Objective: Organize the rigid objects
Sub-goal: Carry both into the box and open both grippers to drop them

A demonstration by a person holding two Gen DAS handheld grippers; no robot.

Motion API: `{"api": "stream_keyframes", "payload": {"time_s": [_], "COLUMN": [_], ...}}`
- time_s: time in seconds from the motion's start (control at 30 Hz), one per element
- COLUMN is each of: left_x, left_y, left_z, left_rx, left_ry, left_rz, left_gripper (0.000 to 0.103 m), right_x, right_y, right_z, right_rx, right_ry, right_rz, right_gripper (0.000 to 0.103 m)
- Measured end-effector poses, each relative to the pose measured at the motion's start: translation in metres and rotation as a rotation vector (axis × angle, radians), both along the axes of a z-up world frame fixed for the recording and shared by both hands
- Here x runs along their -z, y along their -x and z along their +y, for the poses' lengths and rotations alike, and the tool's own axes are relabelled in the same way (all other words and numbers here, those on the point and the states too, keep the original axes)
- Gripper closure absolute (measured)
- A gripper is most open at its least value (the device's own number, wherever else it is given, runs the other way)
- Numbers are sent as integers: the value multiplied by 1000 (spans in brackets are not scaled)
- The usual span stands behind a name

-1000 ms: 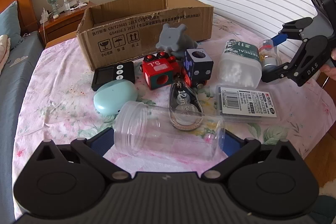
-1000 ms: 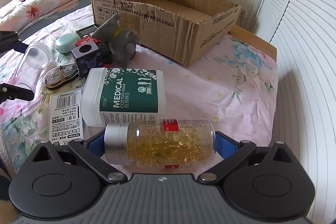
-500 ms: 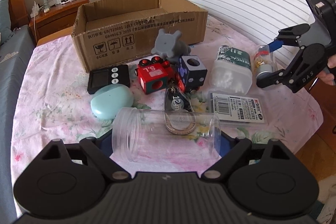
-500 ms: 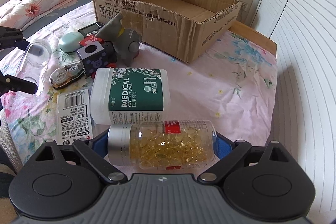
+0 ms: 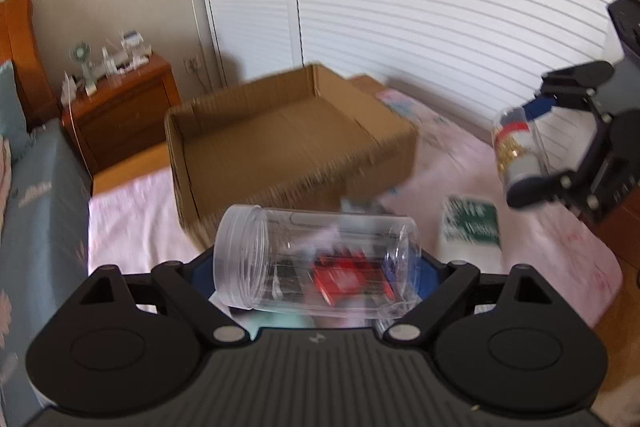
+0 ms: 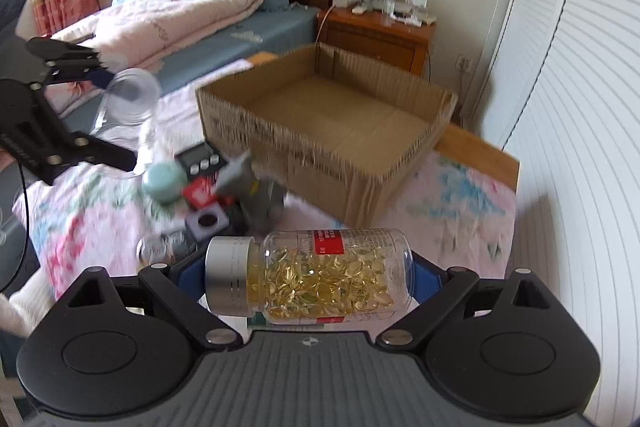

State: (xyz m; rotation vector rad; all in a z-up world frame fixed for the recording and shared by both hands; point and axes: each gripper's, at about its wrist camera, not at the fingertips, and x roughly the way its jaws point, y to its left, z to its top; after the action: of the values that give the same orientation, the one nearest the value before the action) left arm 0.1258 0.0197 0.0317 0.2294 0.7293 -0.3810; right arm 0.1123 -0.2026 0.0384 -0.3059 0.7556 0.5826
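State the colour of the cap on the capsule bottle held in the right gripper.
Silver cap on the capsule bottle; clearest in the right wrist view.

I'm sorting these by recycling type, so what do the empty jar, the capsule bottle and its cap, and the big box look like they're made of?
The empty jar looks like clear glossy plastic: you see straight through it, and its neck is threaded. The capsule bottle seems to be the same clear plastic, with yellow capsules visible inside. Its cap is brushed silver, either metal or metallised plastic. The box is matte brown corrugated cardboard with fluted edges.
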Motion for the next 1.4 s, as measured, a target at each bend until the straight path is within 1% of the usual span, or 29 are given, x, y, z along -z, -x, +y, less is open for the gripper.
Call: {"api": "stream_keyframes", "payload": {"time_s": [0.03, 0.13, 0.2, 0.33, 0.4, 0.47, 0.5, 0.57, 0.7, 0.9, 1.1, 1.27, 1.4], "left_x": [-4, -8, -6, 3, 7, 12, 15, 18, 17, 8, 4, 5, 8], "left_y": [-13, -57, -86, -135, -154, -169, -175, -182, -168, -126, -74, -35, -13], "left_z": [0, -2, -3, -6, -6, -4, -3, 1, 10, 21, 30, 38, 47], "left_rx": [-11, -35, -49, -84, -113, -140, -150, -163, -162, -114, -83, -69, -62], "left_ry": [-1, -8, -6, -25, -26, -22, -18, -12, -14, -10, 41, 59, 75], "left_rz": [-11, -3, 16, 34, 32, 23, 32, 43, 19, -14, -28, -44, -38], "left_gripper": [13, 13, 13, 13, 13, 10, 7, 7, 7, 4, 1, 1, 1], "right_x": [-4, -13, -18, -24, -27, -28, -29, -29, -27, -24, -23, -22, -19], "right_y": [-4, -21, -32, -56, -66, -75, -79, -85, -94, -105, -125, -146, -170], "right_z": [4, 16, 21, 26, 26, 27, 27, 29, 33, 42, 54, 64, 73], "right_rx": [2, 12, 22, 65, 82, 93, 94, 100, 111, 136, 182, 224, 251], "right_ry": [-2, -5, -7, -36, -51, -62, -67, -70, -57, -45, -41, -38, -41], "right_rz": [-9, -25, -30, -19, -12, -9, -6, -1, 9, 34, 63, 81, 106], "right_gripper": [6, 6, 6, 6, 6, 6, 6, 6, 6, 6, 6, 6, 6]}}
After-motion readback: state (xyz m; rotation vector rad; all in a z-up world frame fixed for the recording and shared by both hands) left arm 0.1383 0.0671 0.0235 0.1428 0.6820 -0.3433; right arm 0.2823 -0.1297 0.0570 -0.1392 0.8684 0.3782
